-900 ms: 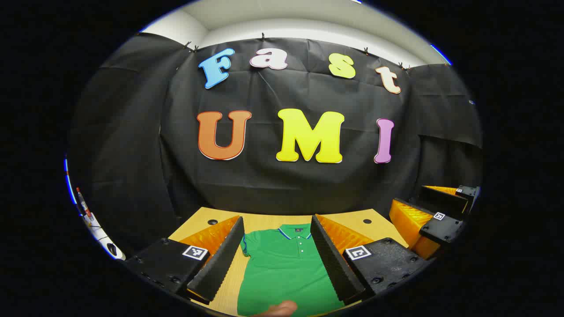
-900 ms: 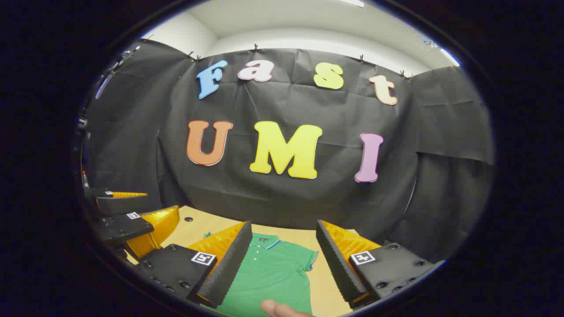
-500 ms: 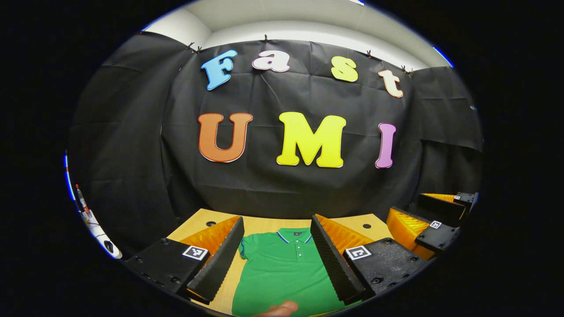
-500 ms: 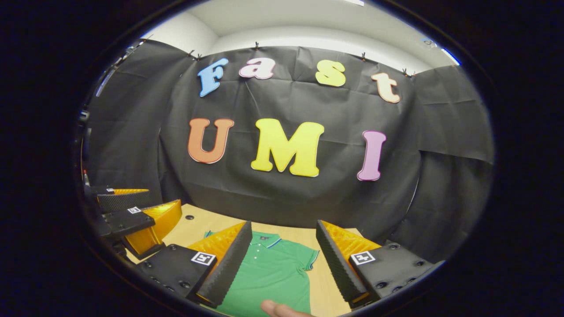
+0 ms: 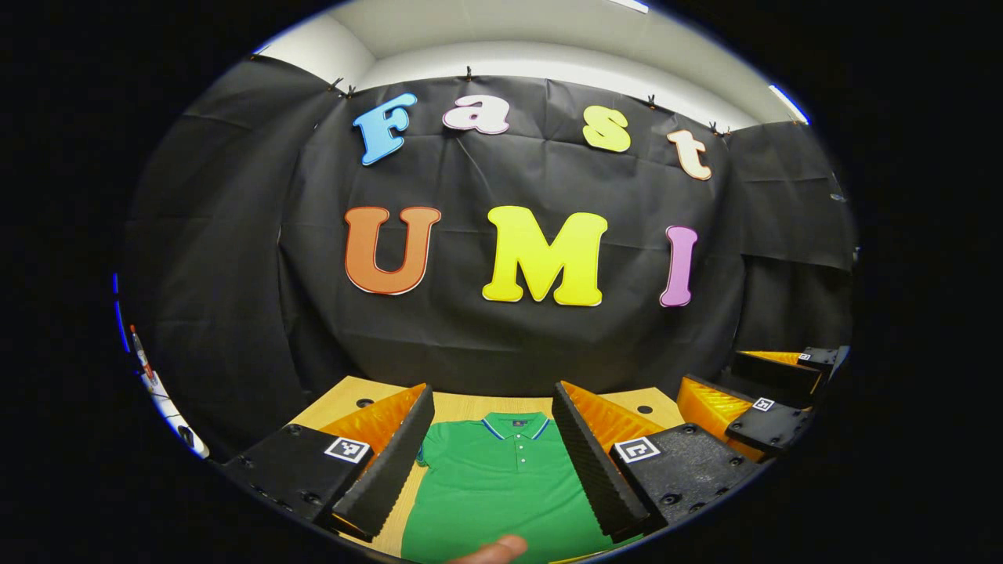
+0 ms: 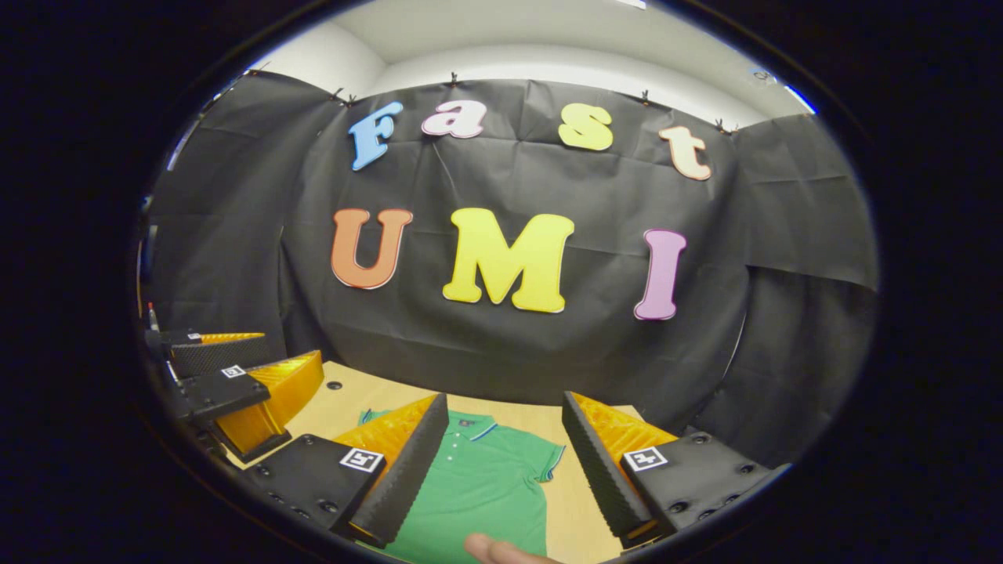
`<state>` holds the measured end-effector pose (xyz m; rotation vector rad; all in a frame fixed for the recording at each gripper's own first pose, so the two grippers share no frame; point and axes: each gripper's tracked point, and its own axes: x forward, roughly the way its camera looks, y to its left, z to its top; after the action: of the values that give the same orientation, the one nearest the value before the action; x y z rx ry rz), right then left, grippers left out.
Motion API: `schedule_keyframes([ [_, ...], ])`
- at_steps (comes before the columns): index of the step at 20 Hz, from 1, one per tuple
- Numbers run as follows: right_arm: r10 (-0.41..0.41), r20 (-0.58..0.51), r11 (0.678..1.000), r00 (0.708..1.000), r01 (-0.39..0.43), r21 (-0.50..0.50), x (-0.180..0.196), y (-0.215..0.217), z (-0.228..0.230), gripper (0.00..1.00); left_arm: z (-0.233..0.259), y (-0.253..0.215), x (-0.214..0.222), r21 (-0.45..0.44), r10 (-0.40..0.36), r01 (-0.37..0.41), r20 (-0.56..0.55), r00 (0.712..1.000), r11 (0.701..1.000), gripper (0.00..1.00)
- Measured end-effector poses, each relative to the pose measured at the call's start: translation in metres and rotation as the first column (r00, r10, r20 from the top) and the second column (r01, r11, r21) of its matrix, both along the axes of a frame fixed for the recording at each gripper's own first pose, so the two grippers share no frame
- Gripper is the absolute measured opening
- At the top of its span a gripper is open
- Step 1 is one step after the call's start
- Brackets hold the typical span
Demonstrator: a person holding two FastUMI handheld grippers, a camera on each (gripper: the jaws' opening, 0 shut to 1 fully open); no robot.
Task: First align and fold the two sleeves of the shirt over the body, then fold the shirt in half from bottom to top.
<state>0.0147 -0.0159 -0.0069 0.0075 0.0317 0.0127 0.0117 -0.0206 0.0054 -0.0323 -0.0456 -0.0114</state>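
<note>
While the green shirt (image 5: 501,489) lies flat on the table (image 5: 462,406), both grippers (image 5: 490,458) (image 6: 501,462) hover wide-jawed

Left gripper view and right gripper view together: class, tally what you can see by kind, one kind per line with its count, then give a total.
Green shirt: 1
Wooden table: 1
Grippers: 2, the left gripper and the right gripper
Fingertip at the bottom edge: 1 in the left gripper view, 1 in the right gripper view
Total: 6
</note>
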Motion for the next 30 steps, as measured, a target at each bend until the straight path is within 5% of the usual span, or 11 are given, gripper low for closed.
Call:
schedule_keyframes([
  [13,-0.017,-0.037,1.000,0.999,0.017,0.012,0.013,-0.017,-0.011,0.93,-0.009,-0.020,0.012,0.003,-0.028,0.028,-0.019,0.999,1.000,0.97],
  [14,-0.020,-0.041,1.000,0.999,0.021,0.010,0.014,-0.019,-0.013,0.94,-0.010,-0.022,0.014,0.003,-0.029,0.029,-0.021,0.999,1.000,0.88],
  [18,-0.012,-0.064,0.999,0.998,0.014,0.034,0.025,-0.024,-0.021,0.94,-0.016,-0.025,0.021,0.008,-0.024,0.025,-0.031,0.999,1.000,0.97],
  [19,-0.009,-0.074,0.998,0.997,0.013,0.054,0.030,-0.025,-0.024,0.93,-0.021,-0.027,0.024,0.006,-0.022,0.023,-0.045,0.999,1.000,0.88],
  [20,-0.012,-0.083,0.998,0.997,0.017,0.063,0.037,-0.029,-0.028,0.94,-0.025,-0.028,0.027,0.006,-0.018,0.018,-0.058,0.998,1.000,0.97],
  [30,-0.066,-0.253,0.993,0.965,0.088,0.077,0.153,-0.095,-0.121,0.95,-0.029,-0.041,0.057,-0.039,0.020,-0.023,-0.074,0.997,0.999,0.98],
])
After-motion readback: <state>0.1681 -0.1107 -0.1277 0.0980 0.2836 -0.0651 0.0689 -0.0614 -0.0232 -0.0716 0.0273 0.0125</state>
